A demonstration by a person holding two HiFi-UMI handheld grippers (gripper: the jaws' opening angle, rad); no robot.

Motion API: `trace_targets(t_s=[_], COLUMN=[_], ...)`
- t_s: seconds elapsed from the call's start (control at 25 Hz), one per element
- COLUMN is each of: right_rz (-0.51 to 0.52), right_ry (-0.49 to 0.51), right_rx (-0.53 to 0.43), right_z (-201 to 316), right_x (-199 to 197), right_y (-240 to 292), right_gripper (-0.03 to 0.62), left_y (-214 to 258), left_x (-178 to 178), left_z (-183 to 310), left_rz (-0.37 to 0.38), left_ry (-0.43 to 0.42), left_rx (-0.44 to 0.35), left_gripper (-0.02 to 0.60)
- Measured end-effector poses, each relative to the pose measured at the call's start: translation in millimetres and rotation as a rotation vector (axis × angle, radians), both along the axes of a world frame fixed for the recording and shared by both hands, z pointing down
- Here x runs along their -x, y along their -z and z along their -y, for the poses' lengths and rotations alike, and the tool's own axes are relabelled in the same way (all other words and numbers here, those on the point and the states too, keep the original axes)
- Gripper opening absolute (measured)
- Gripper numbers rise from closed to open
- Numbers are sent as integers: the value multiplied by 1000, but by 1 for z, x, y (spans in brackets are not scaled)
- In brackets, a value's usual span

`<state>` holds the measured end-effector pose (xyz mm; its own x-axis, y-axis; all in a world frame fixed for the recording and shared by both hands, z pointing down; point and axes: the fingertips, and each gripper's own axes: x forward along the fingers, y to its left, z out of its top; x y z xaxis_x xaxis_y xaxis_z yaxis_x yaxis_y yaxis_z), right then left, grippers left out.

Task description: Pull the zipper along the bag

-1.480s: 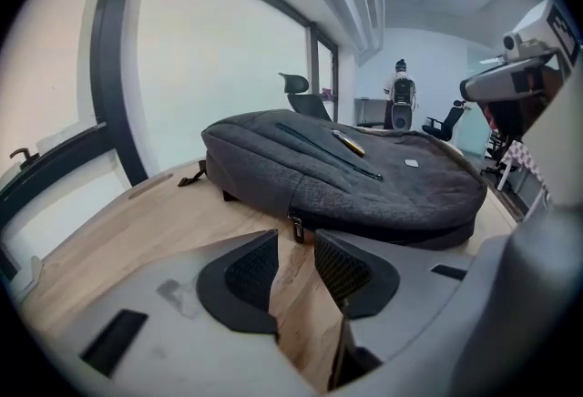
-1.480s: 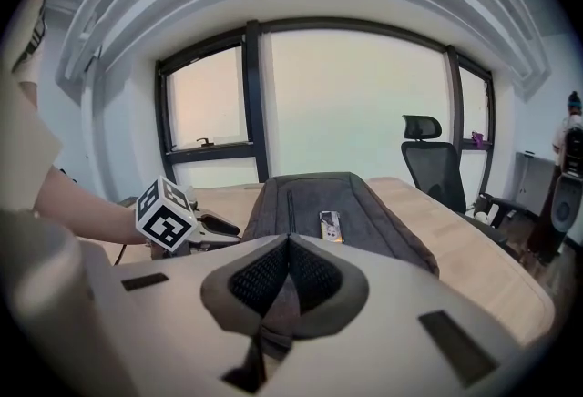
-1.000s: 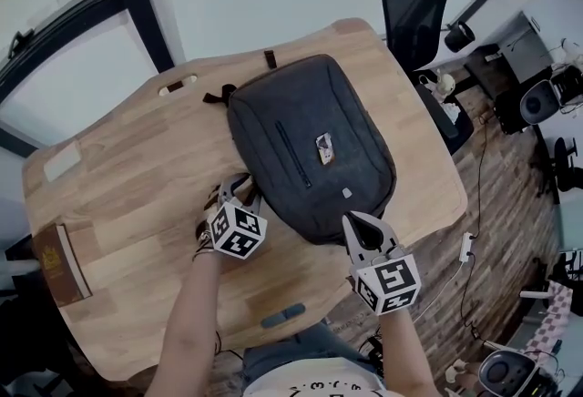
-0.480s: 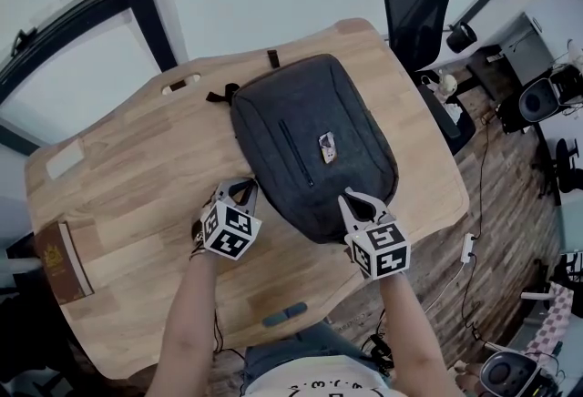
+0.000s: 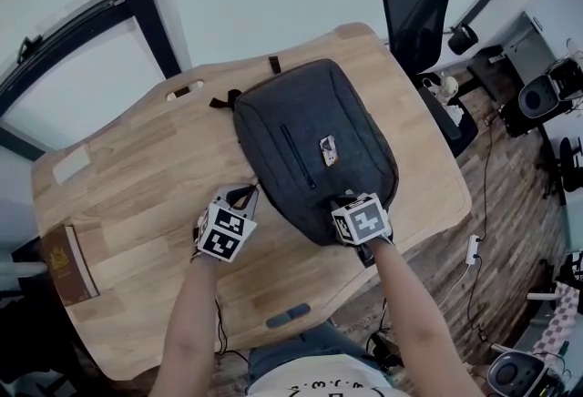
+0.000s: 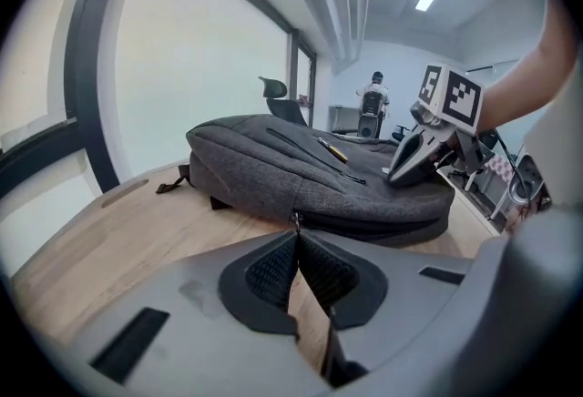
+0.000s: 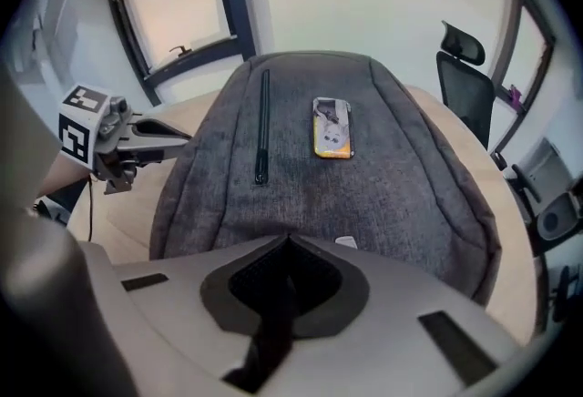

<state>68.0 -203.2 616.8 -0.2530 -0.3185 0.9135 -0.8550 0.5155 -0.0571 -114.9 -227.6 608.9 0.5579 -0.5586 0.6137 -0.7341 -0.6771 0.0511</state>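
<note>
The left gripper [image 6: 294, 231] clamps the zipper pull [image 6: 294, 219] at the side of the backpack [image 6: 273, 163]; the right gripper [image 7: 287, 240], closed and empty, rests on top.

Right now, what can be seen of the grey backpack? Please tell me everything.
The backpack is dark grey woven fabric, lying flat, front up, on the wooden table. Its front has a vertical zip pocket and a small yellow badge; black straps stick out at the far end. The left tongs are shut on the side zipper pull; the shut right tongs touch its near end.
</note>
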Motion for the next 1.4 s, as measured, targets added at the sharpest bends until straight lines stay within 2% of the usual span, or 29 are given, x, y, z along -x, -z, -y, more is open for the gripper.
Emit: trace_targets(t_s=[0.2, 0.48, 0.64, 0.8, 1.04, 1.24, 1.4], right_rz=[-1, 7, 6, 24, 65, 105, 124], right_ry=[-43, -139, -154, -167, -210, -249, -263], right_rx=[27, 54, 49, 60, 83, 105, 107], right_z=[2, 3, 4, 4, 5, 6, 7], right_x=[0, -3, -3, -3, -4, -5, -5], right_y=[-3, -6, -6, -7, -7, -7, -7], right_gripper=[52, 52, 52, 52, 52, 52, 52], left_y=[-1, -4, -6, -7, -8, -6, -6], left_x=[-1, -18, -37, -50, -81, -114, -140], left_z=[-8, -37, -62, -78, -107, -129, -139], left_rz=[95, 160, 134, 89, 86, 38, 7], left_ry=[-84, -234, -293, -303, -421, -493, -507], left_rx=[-24, -14, 24, 60, 106, 149, 172], left_gripper=[18, 20, 20, 20, 20, 21, 26])
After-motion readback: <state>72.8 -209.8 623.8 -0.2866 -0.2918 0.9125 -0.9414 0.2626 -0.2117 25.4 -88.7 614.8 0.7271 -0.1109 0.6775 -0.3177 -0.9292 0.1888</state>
